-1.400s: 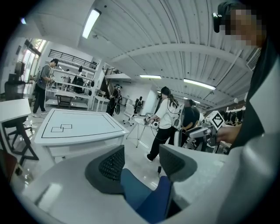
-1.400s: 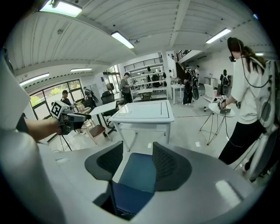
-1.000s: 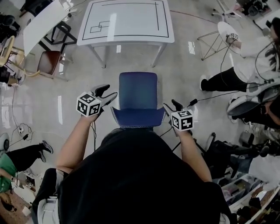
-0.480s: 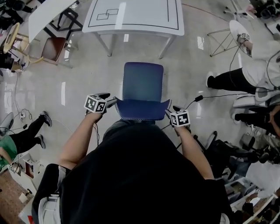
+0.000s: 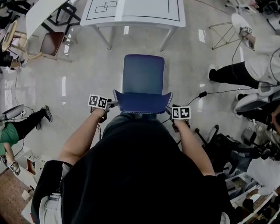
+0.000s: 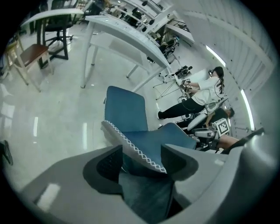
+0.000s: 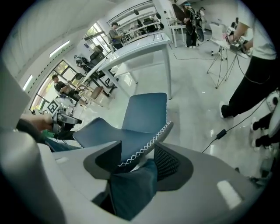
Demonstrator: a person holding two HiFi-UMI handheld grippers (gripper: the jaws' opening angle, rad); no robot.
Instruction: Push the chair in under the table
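- The chair [image 5: 143,73] stands on the open floor, well apart from the table [image 5: 131,12]. Its seat is turned toward the table, and it has not yet been pushed under.
- The backrest [image 5: 142,103] is the part nearest the person, so it is judged to be the surface chosen for the push.
- The left gripper [image 6: 141,159] is placed at the left top corner of the backrest. Its jaws have just been opening and stand narrowly apart, with the stitched rim between them. No pad is seen pressing on it.
- The right gripper [image 7: 136,157] is set at the opposite corner. Its jaws are likewise a little apart astride the rim, and no clamp is evident.
- One gripper at each corner is judged to be meant to keep the push straight and stop the chair from turning.
- A cable [image 5: 203,94] is noted on the floor to the right, beside the likely path rather than across it.
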